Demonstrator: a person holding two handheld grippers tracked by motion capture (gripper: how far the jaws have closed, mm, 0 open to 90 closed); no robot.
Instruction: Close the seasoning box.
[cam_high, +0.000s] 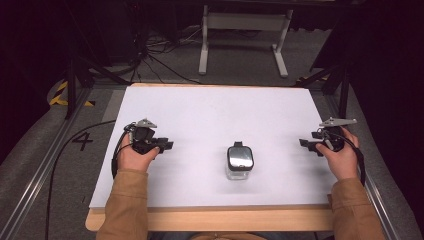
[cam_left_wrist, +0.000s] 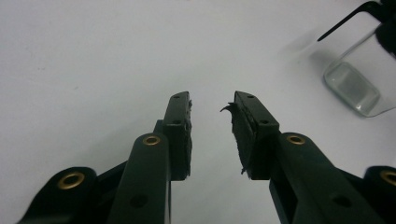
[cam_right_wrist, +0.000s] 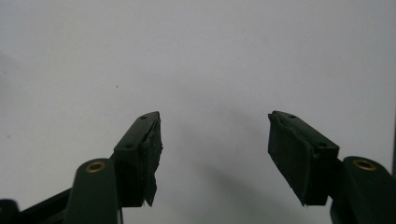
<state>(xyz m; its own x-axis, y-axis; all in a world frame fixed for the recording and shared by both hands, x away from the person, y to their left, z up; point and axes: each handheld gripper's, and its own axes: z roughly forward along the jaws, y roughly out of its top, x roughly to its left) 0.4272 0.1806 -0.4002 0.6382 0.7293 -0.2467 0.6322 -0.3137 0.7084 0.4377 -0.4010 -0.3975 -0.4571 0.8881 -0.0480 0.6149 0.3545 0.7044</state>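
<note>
High view is showing a clear glass jar (cam_high: 240, 161) with a dark lid standing on the white board (cam_high: 210, 107), near its front edge, between both hands and well apart from each. Left gripper (cam_high: 166, 145) is resting on the board with its jaws spread, nothing between them. Right gripper (cam_high: 306, 144) is sitting likewise, jaws gaping wide and empty.

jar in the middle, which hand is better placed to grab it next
Left, probably, by a small margin. The left gripper sits nearer the jar than the right gripper, and the jar shows in the left gripper view, ahead and to one side. Both are open and empty.
</note>
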